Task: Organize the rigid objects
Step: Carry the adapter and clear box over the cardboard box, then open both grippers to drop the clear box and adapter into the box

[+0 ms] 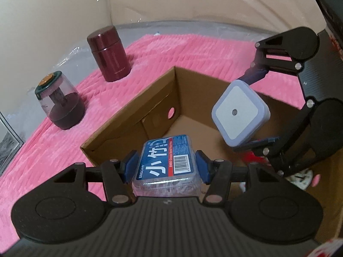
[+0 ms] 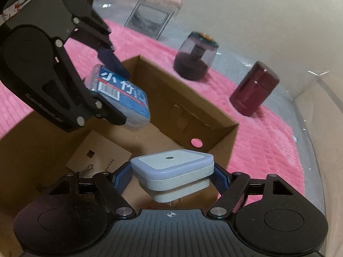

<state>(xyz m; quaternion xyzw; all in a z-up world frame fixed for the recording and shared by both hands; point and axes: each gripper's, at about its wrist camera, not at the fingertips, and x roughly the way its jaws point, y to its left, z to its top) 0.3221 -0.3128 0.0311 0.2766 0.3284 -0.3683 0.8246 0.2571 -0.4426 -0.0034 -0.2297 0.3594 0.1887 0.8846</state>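
Both grippers are loaded and hang above the open box [image 1: 182,98], pointing down into it.

Left gripper [image 1: 166,167] is clamped on the floss box [image 1: 166,156], pads on its two long sides, long axis running forward along the fingers. It sits over the near corner of the cardboard box, the floor right below and ahead.

Right gripper [image 2: 172,175] is clamped on the night light [image 2: 173,167], pads pressing its side edges, flat face up, plug prongs showing underneath. It's also above the box's interior, near the wall with the round hole [image 2: 196,142].

The two loads are near each other but apart; the night light sits to the right of the floss box in the left view.

Probably the next step is release into the box; both are about equally placed.

Still outside on the pink cloth [image 1: 193,49], well apart from the grippers: the red flask [image 1: 109,56] and the clear-topped jar [image 1: 60,102].
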